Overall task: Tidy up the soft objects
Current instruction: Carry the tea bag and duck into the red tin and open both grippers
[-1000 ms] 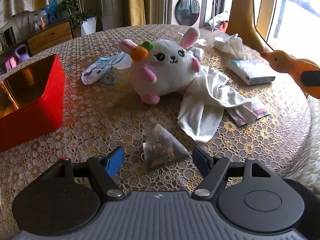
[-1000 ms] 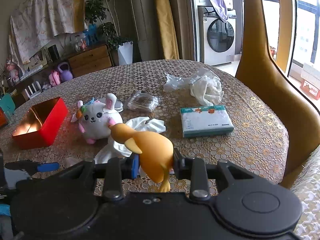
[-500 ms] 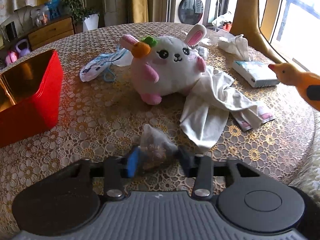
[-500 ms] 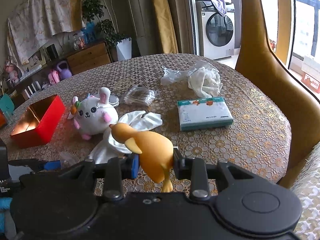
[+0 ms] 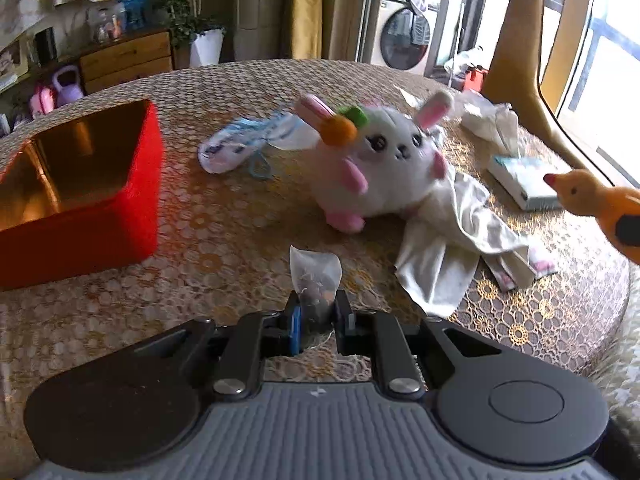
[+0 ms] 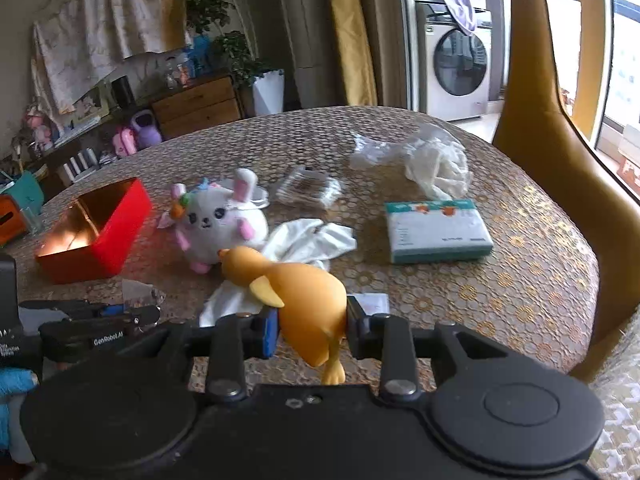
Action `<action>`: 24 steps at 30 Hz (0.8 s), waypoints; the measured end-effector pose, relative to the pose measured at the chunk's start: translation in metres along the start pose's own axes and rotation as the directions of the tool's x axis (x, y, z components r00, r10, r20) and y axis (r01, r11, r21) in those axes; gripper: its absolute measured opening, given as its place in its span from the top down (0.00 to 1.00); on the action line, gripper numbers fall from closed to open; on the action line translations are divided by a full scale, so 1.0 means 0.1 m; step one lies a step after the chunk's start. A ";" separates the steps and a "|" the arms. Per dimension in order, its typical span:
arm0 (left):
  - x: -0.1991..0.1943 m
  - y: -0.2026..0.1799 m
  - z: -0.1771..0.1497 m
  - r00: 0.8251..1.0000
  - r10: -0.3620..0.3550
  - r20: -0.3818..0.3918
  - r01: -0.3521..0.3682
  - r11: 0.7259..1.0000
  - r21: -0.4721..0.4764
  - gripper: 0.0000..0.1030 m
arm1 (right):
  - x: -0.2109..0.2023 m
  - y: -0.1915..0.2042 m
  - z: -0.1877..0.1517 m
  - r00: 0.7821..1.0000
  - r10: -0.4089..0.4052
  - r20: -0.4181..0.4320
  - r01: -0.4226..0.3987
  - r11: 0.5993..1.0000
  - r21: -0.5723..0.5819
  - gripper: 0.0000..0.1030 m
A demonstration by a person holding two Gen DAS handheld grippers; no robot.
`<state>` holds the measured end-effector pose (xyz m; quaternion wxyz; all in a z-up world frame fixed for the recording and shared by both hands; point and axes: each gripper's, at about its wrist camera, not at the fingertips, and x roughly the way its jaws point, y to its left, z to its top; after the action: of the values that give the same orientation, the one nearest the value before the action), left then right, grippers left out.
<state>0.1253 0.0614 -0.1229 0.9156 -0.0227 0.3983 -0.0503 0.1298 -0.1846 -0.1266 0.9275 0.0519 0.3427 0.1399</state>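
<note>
Closed in since the earlier frame, from wide apart to almost together: left gripper (image 5: 316,320), jaws just drawn shut and pads now pinched on the lower part of a small mesh sachet (image 5: 315,276) of dried bits, top corner standing free above. Not possible to tell whether already clear of the table (image 5: 224,224). Placed, in the left wrist view, to the right of the red box (image 5: 120,216), near its front corner, with bare patterned cloth between.

Unchanged over the same second: right gripper (image 6: 308,328), held partly closed on the body of an orange rubber duck (image 6: 308,292), well to the right of the red box, beak pointed toward it.

Also right of the red box, farther back: a white plush rabbit (image 5: 380,168), and touching it on the side away from the box, a crumpled white cloth (image 5: 444,248).

Judged the step in hand: carrying the sachet across to the red box, open at the top.

- Best done with the pinch kept firm but not crushing, given so thin and limp a thing.
- Lifted higher than the box's near wall before crossing, never dragged along the tablecloth.
- Released only once over the golden inside, and low, so as not to flutter out.
- Duck hand best kept still and out of the path.
</note>
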 end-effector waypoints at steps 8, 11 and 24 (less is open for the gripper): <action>-0.38 0.32 0.19 1.000 -0.004 0.020 0.004 1.000 -0.021 0.85 | 0.00 0.39 0.29 0.997 0.075 0.007 -0.074 0.995 -0.072 0.69; -0.49 0.49 0.26 1.000 -0.002 0.017 0.003 0.999 -0.045 0.85 | 0.02 0.60 0.42 0.993 0.117 0.005 -0.116 0.988 -0.097 0.69; -0.61 1.32 0.70 0.996 0.089 0.026 -0.087 0.994 -0.067 0.85 | 0.41 1.71 0.78 0.976 0.217 -0.033 -0.217 0.934 -0.283 0.69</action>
<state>0.1444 0.1997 -0.0416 0.9213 -0.0357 0.3872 0.0035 0.1718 -0.0091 -0.0600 0.9040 -0.0447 0.3119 0.2891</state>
